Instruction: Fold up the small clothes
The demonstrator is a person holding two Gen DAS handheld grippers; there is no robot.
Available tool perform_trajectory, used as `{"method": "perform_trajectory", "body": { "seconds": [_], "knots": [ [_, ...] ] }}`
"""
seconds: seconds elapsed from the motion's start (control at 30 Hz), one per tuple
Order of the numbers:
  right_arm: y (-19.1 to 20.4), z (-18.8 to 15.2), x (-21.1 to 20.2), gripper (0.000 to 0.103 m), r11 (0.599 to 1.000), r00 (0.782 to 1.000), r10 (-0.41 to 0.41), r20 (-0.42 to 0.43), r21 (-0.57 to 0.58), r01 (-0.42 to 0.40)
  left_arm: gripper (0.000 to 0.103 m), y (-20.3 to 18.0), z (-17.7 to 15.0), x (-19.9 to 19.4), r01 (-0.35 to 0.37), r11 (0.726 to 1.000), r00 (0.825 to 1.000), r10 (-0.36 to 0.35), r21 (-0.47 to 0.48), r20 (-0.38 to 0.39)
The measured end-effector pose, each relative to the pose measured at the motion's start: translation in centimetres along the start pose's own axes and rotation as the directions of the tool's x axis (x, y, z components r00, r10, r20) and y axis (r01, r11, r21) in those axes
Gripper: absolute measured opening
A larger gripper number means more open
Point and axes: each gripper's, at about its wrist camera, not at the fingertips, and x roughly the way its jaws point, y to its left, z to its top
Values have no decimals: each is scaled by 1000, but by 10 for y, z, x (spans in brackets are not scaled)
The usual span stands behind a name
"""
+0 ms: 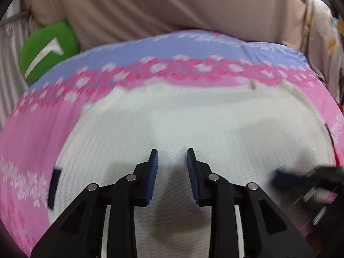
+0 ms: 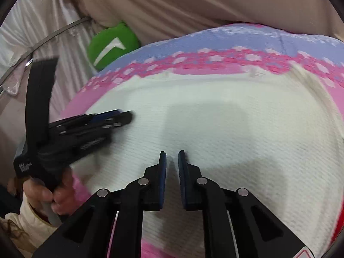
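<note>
A white waffle-knit garment (image 1: 193, 124) (image 2: 225, 124) lies spread flat on a pink and blue flowered sheet (image 1: 150, 62) (image 2: 236, 40), its thin straps at the far right. My left gripper (image 1: 172, 152) hovers over the garment's near part, open, with nothing between its blue pads. In the right wrist view the left gripper (image 2: 126, 116) shows blurred at the left, held by a hand (image 2: 47, 193). My right gripper (image 2: 172, 153) stands over the cloth with its pads all but together, only a thin slit left and nothing gripped. From the left wrist, the right gripper (image 1: 301, 180) is a dark blur.
A green cushion (image 1: 49, 49) (image 2: 111, 43) with a white mark sits at the sheet's far left. Beige fabric (image 1: 172, 6) (image 2: 204, 4) rises behind the sheet. A pale striped curtain (image 2: 43, 21) hangs on the left, flowered cloth (image 1: 322, 43) on the right.
</note>
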Motion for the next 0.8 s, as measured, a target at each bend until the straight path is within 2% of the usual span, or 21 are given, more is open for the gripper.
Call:
{"method": "perform_trajectory", "body": {
  "seconds": [0.1,0.13,0.2,0.23,0.3,0.37,0.43,0.5,0.53,0.57,0.67,0.7,0.73,0.8],
  "knots": [
    [-64,-26,-42,1,981,990,-138,29,144,132,27,43,-19,-16,-20,998,1000,20,-62,-1],
    [-86,-37,-60,0,968,986,-158,46,206,145,27,54,-25,-23,-44,996,999,44,-77,0],
    [-112,-55,-83,0,948,988,-143,64,296,118,27,72,-37,-33,-95,989,995,95,-109,-11],
    [-115,-59,-89,0,939,982,-179,63,307,152,27,77,-42,-35,-84,989,996,82,-125,-20],
    [-105,-57,-92,0,939,974,-219,62,285,193,27,77,-45,-35,-84,987,996,82,-135,-18],
    [-85,-46,-92,11,954,973,-208,103,242,178,27,67,-42,-33,-115,986,993,114,-123,-16],
    [-71,-31,-90,11,969,973,-180,144,198,150,27,58,-39,-31,-140,983,990,139,-117,-15],
    [-69,-23,-80,11,969,971,-189,149,186,161,28,58,-37,-28,-149,982,989,149,-116,-13],
    [-77,-21,-70,11,959,965,-231,124,195,205,28,59,-38,-28,-147,982,989,147,-121,-10],
    [-91,-22,-54,0,938,953,-295,70,211,275,28,60,-39,-29,-140,982,990,140,-127,-10],
    [-100,-25,-62,0,936,965,-250,84,276,219,29,66,-41,-30,-120,982,993,119,-143,-13],
    [-93,-24,-69,4,937,961,-256,105,270,220,29,65,-41,-29,-119,982,993,119,-143,-14],
    [-82,-22,-76,14,941,955,-267,130,247,230,29,64,-41,-29,-124,982,992,123,-141,-14],
    [-60,-18,-81,14,955,951,-270,154,170,244,29,62,-41,-28,-135,981,991,135,-139,-11]
  ]
}}
